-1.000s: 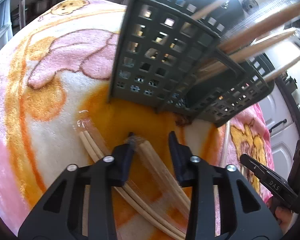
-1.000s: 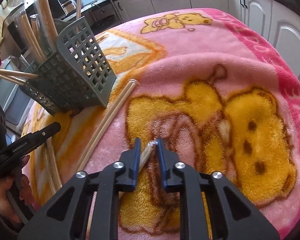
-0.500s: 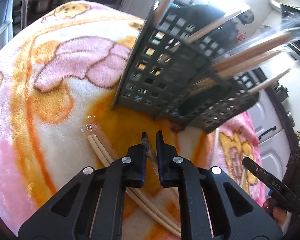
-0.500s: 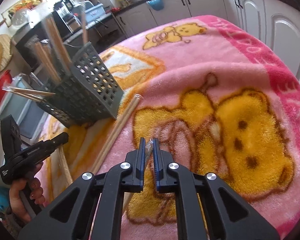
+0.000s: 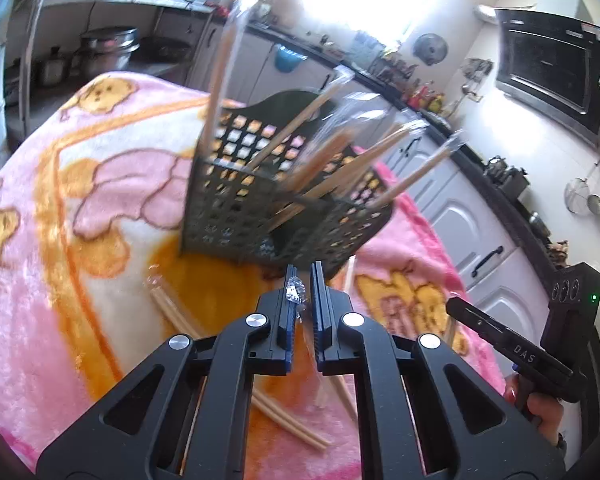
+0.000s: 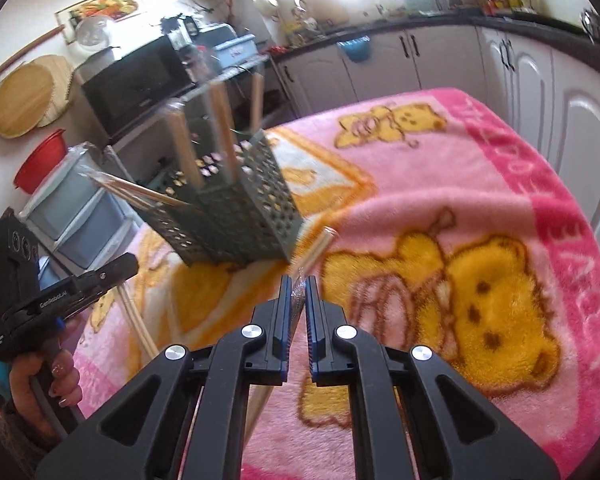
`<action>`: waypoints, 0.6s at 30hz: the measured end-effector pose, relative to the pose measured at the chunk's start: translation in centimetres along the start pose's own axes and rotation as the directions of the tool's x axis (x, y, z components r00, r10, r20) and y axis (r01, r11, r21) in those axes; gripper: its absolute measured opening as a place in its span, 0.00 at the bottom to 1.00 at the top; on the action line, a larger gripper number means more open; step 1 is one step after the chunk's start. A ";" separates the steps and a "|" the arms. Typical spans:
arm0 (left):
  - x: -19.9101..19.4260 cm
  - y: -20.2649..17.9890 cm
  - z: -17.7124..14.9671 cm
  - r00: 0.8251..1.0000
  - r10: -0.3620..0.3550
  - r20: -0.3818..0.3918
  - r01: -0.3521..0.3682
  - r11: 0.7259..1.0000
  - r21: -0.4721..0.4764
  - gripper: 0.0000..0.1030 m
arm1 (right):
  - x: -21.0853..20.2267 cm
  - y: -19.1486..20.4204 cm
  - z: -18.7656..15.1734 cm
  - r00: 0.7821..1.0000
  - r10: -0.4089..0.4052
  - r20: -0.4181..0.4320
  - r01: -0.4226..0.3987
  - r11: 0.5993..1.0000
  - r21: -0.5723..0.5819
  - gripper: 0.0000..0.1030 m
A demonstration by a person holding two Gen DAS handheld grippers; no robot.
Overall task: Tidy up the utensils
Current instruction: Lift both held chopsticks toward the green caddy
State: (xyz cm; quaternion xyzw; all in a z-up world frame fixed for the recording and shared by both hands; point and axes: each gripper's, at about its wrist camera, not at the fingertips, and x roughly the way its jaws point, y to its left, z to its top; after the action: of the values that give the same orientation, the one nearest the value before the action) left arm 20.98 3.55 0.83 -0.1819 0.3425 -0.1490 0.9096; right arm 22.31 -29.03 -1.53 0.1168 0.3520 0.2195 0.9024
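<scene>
Both my grippers have risen since the earlier frames, so more of the kitchen shows above the pink bear-print blanket [image 6: 440, 208]. My left gripper [image 5: 304, 276], which stood open a second ago, is now clamped on the crinkled clear wrapper of a chopstick pair [image 5: 296, 292]. My right gripper [image 6: 299, 286] is likewise closed on a wrapped chopstick pair [image 6: 316, 250] whose far end lies just beside the dark grey perforated utensil caddy [image 5: 236, 200]. One caddy; perhaps six wrapped pairs stand in it, though blur hinders counting. At least one further pair [image 5: 172, 308] lies on the blanket. Legible writing: "DAS" and "GenRobot.AI" on the grippers.
</scene>
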 end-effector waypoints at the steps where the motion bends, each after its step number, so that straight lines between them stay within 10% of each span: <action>1: -0.1 -0.4 0.1 1.000 -0.006 0.005 0.006 1.000 0.007 0.04 | -0.4 0.3 0.1 1.000 0.006 0.007 -0.006 1.000 -0.008 0.07; 18: -2.7 -6.1 1.8 0.989 -0.131 0.066 0.121 0.983 0.135 0.03 | -5.9 3.2 1.5 0.991 0.034 0.133 -0.021 0.995 -0.094 0.06</action>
State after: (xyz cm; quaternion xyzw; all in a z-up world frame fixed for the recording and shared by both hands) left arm 19.37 -0.38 6.20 -0.1488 0.2855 -0.2213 0.9205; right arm 18.48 -29.14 4.12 0.0940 0.2784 0.2396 0.9253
